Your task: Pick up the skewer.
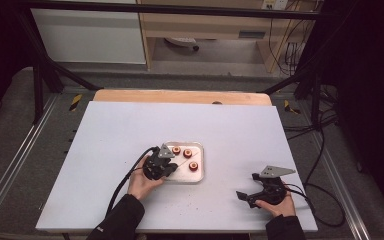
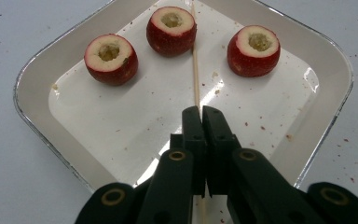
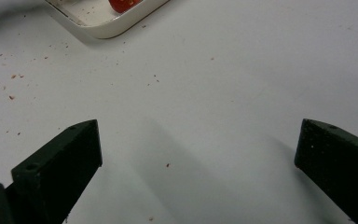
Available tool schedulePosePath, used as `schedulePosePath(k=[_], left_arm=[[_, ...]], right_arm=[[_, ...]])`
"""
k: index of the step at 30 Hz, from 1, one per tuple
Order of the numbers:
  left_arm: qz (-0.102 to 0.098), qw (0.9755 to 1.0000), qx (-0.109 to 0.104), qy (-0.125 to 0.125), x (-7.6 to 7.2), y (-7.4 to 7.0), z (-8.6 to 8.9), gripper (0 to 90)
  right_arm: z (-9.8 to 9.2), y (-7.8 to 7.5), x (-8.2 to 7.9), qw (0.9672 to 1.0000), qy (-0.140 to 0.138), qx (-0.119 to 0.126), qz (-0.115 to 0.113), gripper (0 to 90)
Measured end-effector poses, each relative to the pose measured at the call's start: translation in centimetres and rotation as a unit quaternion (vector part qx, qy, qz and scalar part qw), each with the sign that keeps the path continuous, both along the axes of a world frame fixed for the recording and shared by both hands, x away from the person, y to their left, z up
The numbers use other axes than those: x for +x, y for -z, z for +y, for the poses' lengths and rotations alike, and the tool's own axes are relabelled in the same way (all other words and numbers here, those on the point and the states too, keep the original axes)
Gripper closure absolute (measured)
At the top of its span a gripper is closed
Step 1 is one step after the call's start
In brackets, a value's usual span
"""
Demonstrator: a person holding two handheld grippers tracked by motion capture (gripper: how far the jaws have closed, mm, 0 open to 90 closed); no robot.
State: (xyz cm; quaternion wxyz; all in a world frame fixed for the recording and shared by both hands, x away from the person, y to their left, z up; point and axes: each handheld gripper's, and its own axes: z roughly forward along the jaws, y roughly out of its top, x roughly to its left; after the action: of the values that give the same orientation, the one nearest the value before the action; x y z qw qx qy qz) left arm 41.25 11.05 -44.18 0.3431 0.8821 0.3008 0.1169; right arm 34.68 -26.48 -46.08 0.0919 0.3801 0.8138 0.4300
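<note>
A person at a white table (image 1: 105, 150) works two hand-held grippers over a small tray (image 2: 37, 88) of cored red fruit. The left gripper (image 2: 200, 114) sits low over the tray's near side, its jaws pinched together on a thin wooden skewer (image 2: 196, 74). The skewer runs straight out from between the jaw tips, flat along the tray floor and away toward the far rim, passing just beside the middle fruit (image 2: 171, 30) and between it and the right fruit (image 2: 254, 50); a short end shows behind the jaws, near the bottom of the left gripper view. Whether it touches the middle fruit cannot be told. The skewer is pale, slender and straight, bare along all the length that shows. The left fruit (image 2: 111, 58) stands well to the side of it. All three fruits stand upright, red-skinned, cut flat on top with a pale ring of flesh around a hollowed centre. Red-brown crumbs fleck the tray and the table around it.

The right gripper (image 3: 198, 149) rests near the table's front right corner, well apart from the tray, its jaws spread wide with nothing between them, above bare tabletop; a corner of the tray with a bit of red fruit shows at the top of the right gripper view
</note>
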Motion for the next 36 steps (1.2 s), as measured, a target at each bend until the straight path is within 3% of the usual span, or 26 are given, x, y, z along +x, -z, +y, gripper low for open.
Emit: schedulePosePath(k=[8, 22, 27, 36], left_arm=[[-0.008, 0.9997, -0.022, 0.004, -0.7, -1.2, 0.5, 88.6], [-0.016, 0.9991, -0.032, 0.021, -2.6, -3.0, 1.0, 88.6], [-0.011, 0.9989, -0.032, 0.032, -3.3, -3.5, 0.9, 88.6], [-0.009, 0.9982, -0.023, 0.054, -4.2, -3.9, -0.2, 88.6]], right_arm=[[0.0, -0.1, 0.0, 1.0, 0.001, 0.002, -0.003, 1.1], [1.1, -1.0, 0.0, 0.9996, -0.012, -0.013, -0.021, 0.6], [2.2, -1.6, 0.1, 0.9988, -0.011, -0.036, -0.033, 0.6], [4.2, -2.2, 0.1, 0.995, -0.034, -0.079, -0.052, 1.9]])
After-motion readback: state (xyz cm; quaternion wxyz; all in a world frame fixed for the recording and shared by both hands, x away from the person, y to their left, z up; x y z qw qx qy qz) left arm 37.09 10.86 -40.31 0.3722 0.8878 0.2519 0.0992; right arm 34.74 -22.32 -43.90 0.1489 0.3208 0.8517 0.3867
